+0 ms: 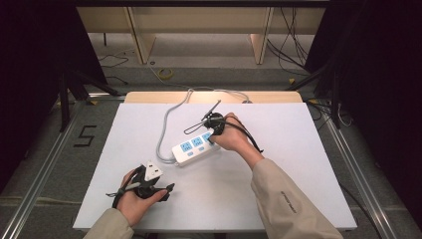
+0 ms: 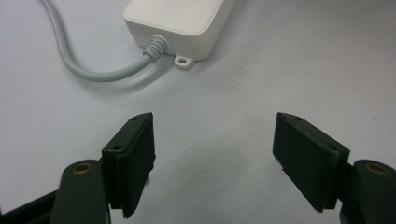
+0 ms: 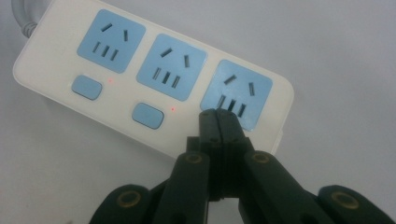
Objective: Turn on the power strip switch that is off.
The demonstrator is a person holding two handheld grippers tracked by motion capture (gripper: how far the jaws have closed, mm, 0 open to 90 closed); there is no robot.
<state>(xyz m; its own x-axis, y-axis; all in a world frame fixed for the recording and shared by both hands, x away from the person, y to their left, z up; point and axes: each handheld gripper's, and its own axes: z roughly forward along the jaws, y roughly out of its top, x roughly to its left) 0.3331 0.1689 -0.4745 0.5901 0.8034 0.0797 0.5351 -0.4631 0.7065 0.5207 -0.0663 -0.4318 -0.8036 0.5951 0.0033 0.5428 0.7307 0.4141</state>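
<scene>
At the near edge of the white worktop [image 1: 278, 194], the left claw [image 1: 158, 191] rests released in the person's hand, its jaws spread wide with nothing between them, pointed toward the cable end of the power strip [image 2: 180, 21], apparently parked and waiting. Its grey three-cornered plate [image 1: 153, 171] faces up. Farther in, the right claw [image 3: 218, 122] is clenched, jaws pressed flat together and holding nothing, its tip set at the front edge of the power strip just below the third blue socket [image 3: 236, 94]. The first two sockets each have a blue switch [image 3: 148, 115] with a small red light beside it; the closed tip stands where the third switch would be, so the likely purpose is to press it like a fingertip. Whether the tip is bearing down on a button cannot be told. The strip lies at an angle near the worktop's centre, all three sockets empty, its grey cord [image 1: 166, 124] looping away to the far edge and off toward the floor [image 1: 199, 69] beyond.
</scene>
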